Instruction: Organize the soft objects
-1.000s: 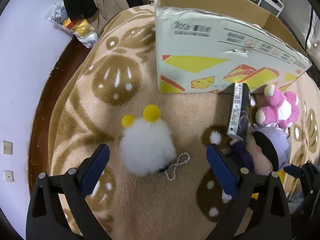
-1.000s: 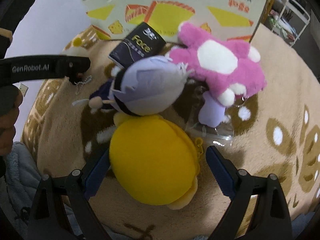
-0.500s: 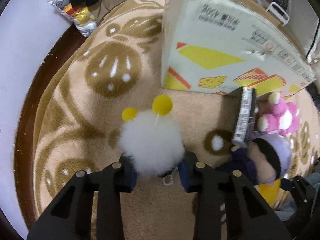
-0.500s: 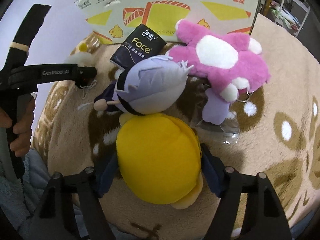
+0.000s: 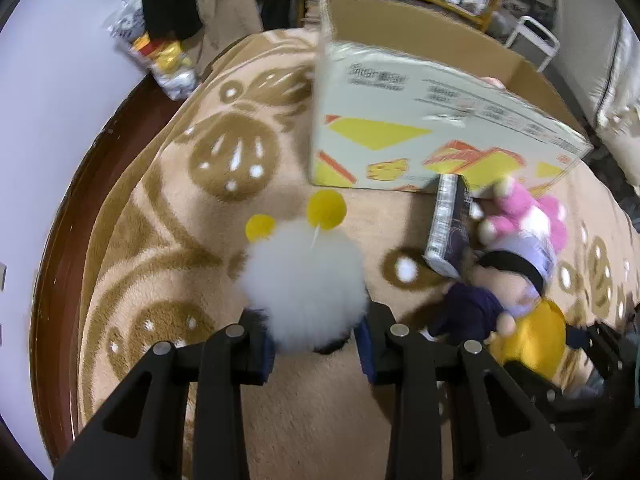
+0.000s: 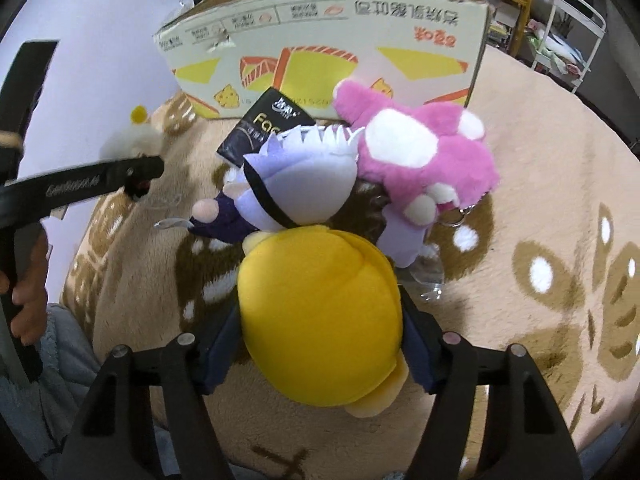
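We see two hand-held grippers over a tan patterned rug (image 5: 160, 208). Our left gripper (image 5: 316, 344) is clamped on a white pompom toy (image 5: 304, 280). Our right gripper (image 6: 320, 344) is closing on a yellow plush (image 6: 320, 316), its pads pressing both sides. A purple-haired doll (image 6: 296, 184) and pink plush (image 6: 424, 160) lie touching it, before an open cardboard box (image 6: 320, 36).

Left gripper (image 5: 316, 340) points steeply down, its blue pads clamped tight on the white pompom (image 5: 306, 284). Right gripper (image 6: 320, 344) tilts down just as steeply, jaws closing, pads pressing both sides of the yellow plush (image 6: 320, 316). In the right wrist view, a bare hand (image 6: 28, 300) grips the left gripper's handle at the left edge.
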A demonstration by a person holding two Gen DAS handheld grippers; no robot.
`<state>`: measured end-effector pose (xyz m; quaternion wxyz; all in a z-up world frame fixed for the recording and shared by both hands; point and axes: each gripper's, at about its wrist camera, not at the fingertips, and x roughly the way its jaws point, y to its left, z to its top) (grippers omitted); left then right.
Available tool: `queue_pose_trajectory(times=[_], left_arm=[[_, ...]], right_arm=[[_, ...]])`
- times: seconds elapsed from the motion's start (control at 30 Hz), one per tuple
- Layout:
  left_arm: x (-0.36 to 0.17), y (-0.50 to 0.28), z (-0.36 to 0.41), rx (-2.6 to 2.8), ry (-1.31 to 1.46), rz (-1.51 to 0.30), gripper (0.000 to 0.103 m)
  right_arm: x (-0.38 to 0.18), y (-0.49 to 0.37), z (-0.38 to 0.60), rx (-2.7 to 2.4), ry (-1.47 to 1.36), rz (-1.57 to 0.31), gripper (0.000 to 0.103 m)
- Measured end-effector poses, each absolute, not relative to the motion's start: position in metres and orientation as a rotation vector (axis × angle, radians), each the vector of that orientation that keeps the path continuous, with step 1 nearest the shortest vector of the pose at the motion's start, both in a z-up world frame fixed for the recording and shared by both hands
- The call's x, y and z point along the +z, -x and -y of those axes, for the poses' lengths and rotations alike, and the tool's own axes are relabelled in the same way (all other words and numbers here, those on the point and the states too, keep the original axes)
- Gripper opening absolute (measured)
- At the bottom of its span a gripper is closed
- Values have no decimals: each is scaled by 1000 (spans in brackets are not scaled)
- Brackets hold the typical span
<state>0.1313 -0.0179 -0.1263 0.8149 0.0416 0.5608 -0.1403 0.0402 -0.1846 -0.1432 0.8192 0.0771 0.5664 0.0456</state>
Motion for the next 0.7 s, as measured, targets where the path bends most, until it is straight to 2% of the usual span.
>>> queue_pose_trajectory(times=[0.37,0.7], left_arm=[[-74,-90,23,-332,-146,-999,32],[-38,-50,27,-353,-163,-853,33]], right_arm=[[-98,-23,203,25,-134,-1057,73],[-70,-21,216,7,-235,-915,73]])
